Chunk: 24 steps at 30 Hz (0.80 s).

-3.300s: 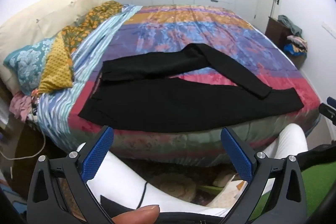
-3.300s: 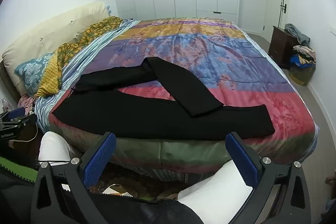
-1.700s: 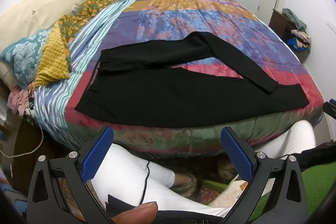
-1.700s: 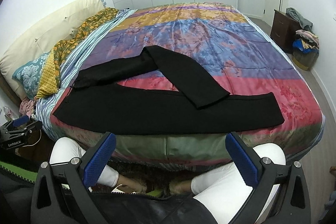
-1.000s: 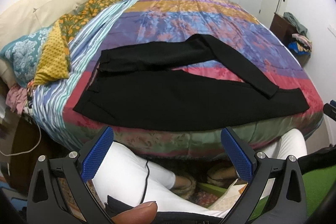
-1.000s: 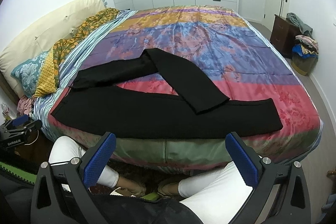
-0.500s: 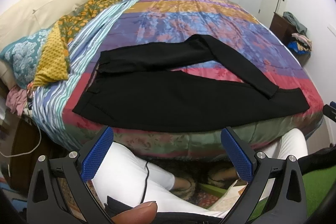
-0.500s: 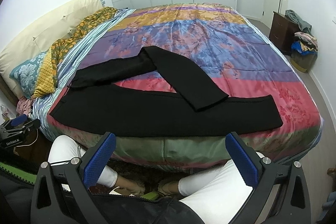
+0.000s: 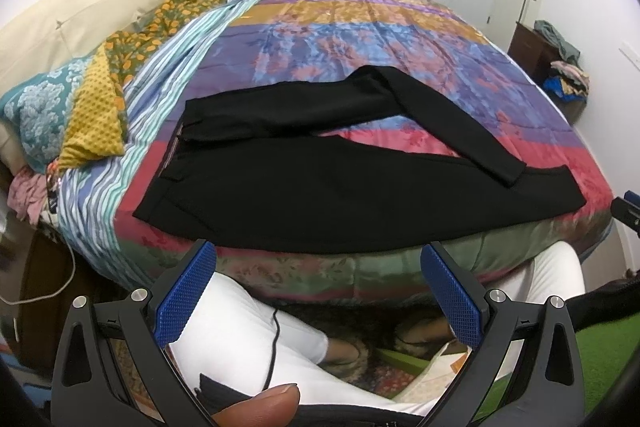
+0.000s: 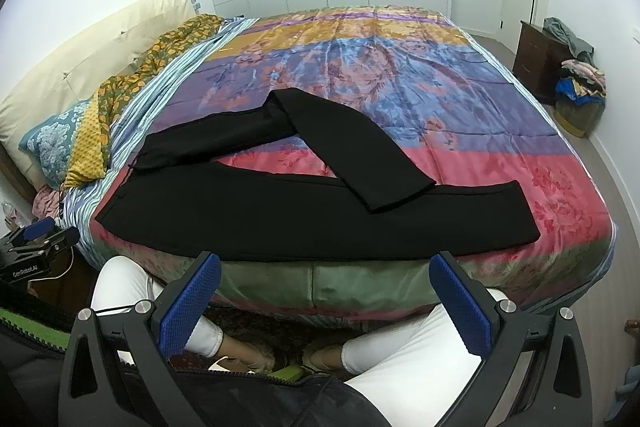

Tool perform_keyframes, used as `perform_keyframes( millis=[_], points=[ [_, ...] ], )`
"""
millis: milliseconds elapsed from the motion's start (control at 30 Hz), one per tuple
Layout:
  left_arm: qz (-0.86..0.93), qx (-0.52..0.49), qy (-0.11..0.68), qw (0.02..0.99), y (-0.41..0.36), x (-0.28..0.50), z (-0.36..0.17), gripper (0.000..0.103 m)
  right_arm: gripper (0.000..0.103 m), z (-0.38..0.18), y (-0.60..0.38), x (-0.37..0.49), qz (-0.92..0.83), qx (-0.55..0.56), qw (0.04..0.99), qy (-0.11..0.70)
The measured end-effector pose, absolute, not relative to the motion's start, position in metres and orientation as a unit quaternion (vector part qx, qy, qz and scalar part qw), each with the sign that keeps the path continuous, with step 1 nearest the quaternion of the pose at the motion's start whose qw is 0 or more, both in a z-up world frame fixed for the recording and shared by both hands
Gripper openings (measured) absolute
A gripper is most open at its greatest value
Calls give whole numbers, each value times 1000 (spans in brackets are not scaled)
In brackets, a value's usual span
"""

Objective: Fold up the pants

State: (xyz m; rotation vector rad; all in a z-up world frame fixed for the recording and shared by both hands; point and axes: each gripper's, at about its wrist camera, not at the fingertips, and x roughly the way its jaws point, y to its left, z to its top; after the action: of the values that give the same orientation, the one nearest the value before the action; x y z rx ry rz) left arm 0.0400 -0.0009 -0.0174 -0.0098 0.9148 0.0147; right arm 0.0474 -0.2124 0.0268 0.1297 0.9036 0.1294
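Observation:
Black pants lie flat on the near part of the bed, waistband to the left. The near leg runs straight along the bed's front edge. The far leg is bent back and its cuff lies on top of the near leg at the right. My left gripper hangs open in front of the bed's edge, below the pants and apart from them. Wide open too, my right gripper is in front of the bed, holding nothing.
The bed carries a multicoloured quilt, with pillows and a cream headboard at the left. A person's white-trousered legs stand against the bed front. A dark dresser with clothes is at the far right.
Both views have crept closer to the bed and a little higher over the last seconds. The pants lie the same way; both grippers stay open.

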Motion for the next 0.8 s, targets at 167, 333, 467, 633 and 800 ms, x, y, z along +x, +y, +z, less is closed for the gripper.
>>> perform_keyframes(
  millis=[167,333,467,633,800],
  points=[
    [8,-5,442,897,-1,40,-17,102,103,27,-212,48,63,62,895,436],
    [8,-5,442,897,0,40,-17,102,103,28,-209,45,65,60,895,437],
    [7,-4,442,897,0,40,-17,102,103,28,-208,45,65,61,895,437],
    [10,-3,440,898,1,38,-17,102,103,28,-209,44,63,61,896,435],
    [7,-3,441,897,1,36,-16,102,103,24,-209,41,65,65,895,436]
  ],
)
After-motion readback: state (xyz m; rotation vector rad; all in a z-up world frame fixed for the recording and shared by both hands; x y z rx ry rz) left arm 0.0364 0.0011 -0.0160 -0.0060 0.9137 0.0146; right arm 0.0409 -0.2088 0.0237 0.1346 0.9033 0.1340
